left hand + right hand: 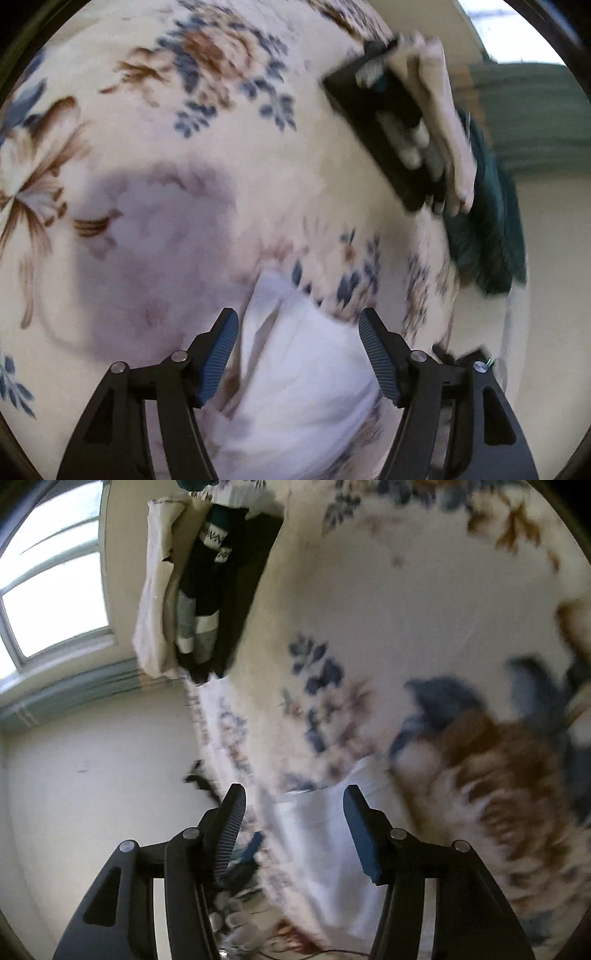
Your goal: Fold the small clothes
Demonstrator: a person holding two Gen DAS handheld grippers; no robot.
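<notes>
The work surface is a bed covered by a cream floral blanket (258,155), which takes up most of both views and provides a broad, soft area for folding; a wide stretch of it in the middle of the left wrist view is unoccupied. Its edge is seen in the right wrist view, running diagonally, with bare pale floor (92,775) beyond it. At the far end of that edge, a stack of folded clothes (199,590) is kept, apparently so that finished items stay clear of the working area. The current item, a small white garment (303,369), lies on the blanket near the bed edge, directly below both tools. The left gripper (298,354) is seen with its jaws apart, the cloth showing between them but not pinched. The right gripper (293,834) is likewise spread, nothing being clamped. In the left wrist view, a hand (436,122) is seen holding the other tool, beside a dark green cloth (487,229).
</notes>
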